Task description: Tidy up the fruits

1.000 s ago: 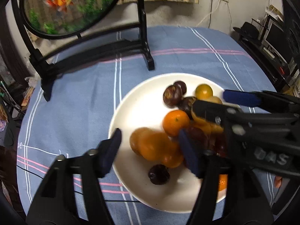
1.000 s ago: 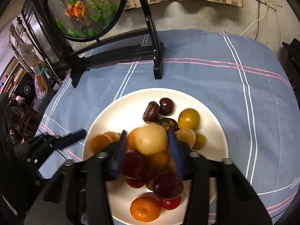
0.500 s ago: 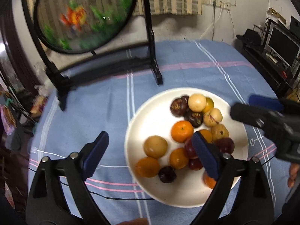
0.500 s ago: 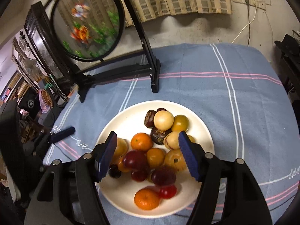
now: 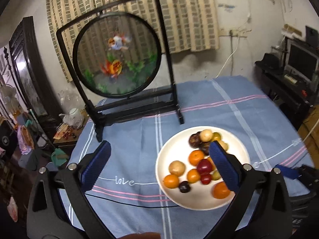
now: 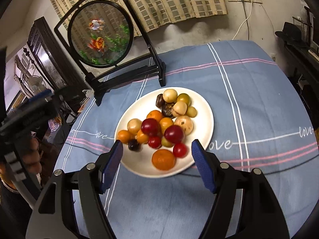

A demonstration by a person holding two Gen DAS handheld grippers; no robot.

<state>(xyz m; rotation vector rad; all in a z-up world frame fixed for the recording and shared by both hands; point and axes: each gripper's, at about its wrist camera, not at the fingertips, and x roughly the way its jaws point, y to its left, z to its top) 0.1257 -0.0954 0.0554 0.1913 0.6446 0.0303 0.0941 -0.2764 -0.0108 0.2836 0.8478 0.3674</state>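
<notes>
A white plate (image 6: 203,107) on the blue cloth holds several fruits: oranges (image 6: 163,159), red plums (image 6: 173,134), pale round fruits (image 6: 169,95) and dark ones (image 6: 134,145). My right gripper (image 6: 157,146) hovers above the plate's near edge, its jaws opening with nothing gripped between them. My left gripper (image 5: 159,145) hangs over the plate's (image 5: 177,149) left side, jaws opening wide and empty. Each gripper shows at the edge of the other's view: the right gripper (image 5: 287,172), the left gripper (image 6: 39,97).
A round goldfish screen (image 5: 117,59) on a black stand (image 6: 127,75) sits at the table's far left. A thin dark cable (image 5: 119,199) crosses the cloth near the front. Cluttered furniture lies beyond the left and right table edges.
Both grippers have risen and pulled back from the fruit pile, so the whole plate now shows. The left jaws have spread much wider.
</notes>
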